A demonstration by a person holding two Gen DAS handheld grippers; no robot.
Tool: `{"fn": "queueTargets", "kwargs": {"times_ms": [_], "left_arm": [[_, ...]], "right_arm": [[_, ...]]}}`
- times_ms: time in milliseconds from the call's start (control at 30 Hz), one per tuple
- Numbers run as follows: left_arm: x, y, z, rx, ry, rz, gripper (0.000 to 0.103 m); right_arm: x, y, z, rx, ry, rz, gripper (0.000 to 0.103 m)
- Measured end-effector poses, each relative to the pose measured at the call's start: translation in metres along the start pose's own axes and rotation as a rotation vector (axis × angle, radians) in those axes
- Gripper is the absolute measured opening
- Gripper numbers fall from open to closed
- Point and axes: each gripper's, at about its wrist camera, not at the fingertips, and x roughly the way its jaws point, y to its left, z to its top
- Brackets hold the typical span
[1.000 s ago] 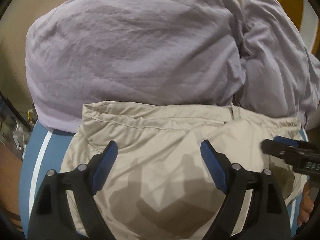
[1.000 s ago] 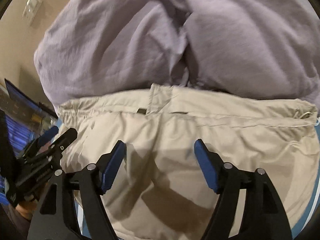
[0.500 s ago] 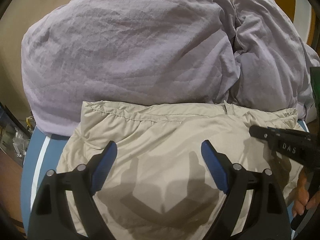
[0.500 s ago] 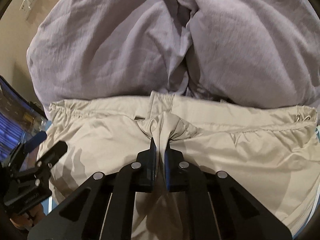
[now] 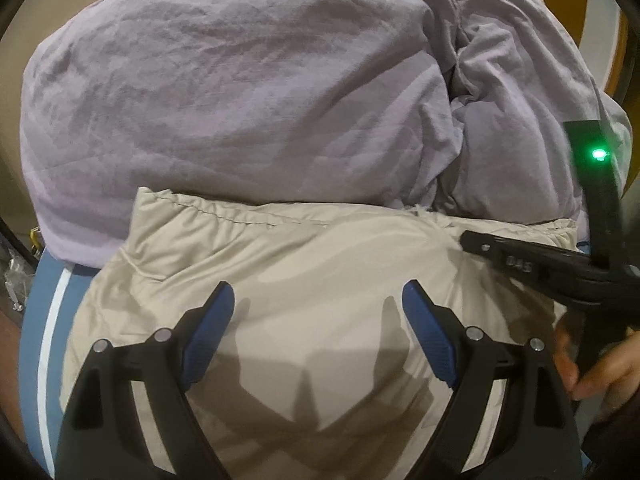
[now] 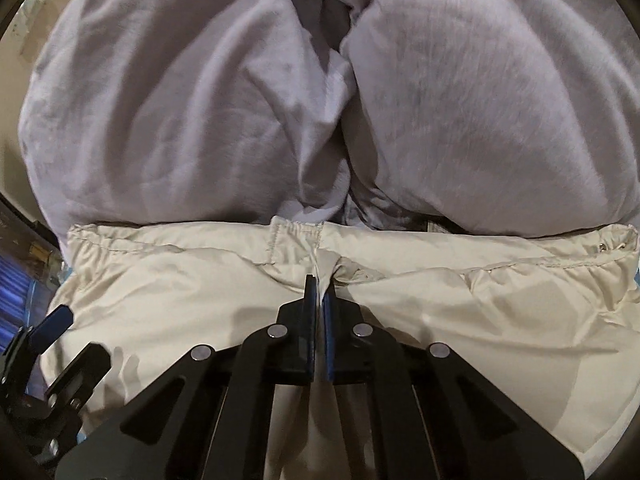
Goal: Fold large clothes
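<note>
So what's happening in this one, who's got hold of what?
A person with a handheld gripper in each hand is working on a beige garment spread on a blue surface, in front of bunched lilac bedding. The right gripper is shut on a pinch of fabric just below the garment's elastic waistband. The left gripper hovers open over the cloth, holding nothing. No fold is made yet.

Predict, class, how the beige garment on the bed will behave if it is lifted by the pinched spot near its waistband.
The beige garment is probably floppy: thin cloth puckers where the right gripper pinches it, so the rest would likely hang and drape. It looks light and smooth, with a slight sheen, so it may slip on itself. The left gripper stands open above it.
</note>
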Motion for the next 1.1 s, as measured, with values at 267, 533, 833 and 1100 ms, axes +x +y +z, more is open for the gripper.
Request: {"fn": "queueTargets", "kwargs": {"times_ms": [267, 533, 833, 1100], "left_arm": [[0.03, -0.014, -0.006, 0.069, 0.023, 0.064, 0.087], [0.068, -0.008, -0.01, 0.053, 0.043, 0.117, 0.094], [0.088, 0.001, -0.006, 0.015, 0.058, 0.117, 0.098], [0.099, 0.012, -0.006, -0.003, 0.067, 0.111, 0.099]], "right_arm": [[0.015, -0.007, -0.004, 0.01, 0.016, -0.005, 0.003], [-0.004, -0.019, -0.008, 0.006, -0.01, 0.042, 0.036], [-0.052, -0.04, -0.025, -0.023, -0.131, -0.027, 0.051], [-0.044, -0.06, -0.034, -0.007, -0.124, -0.139, 0.051]]}}
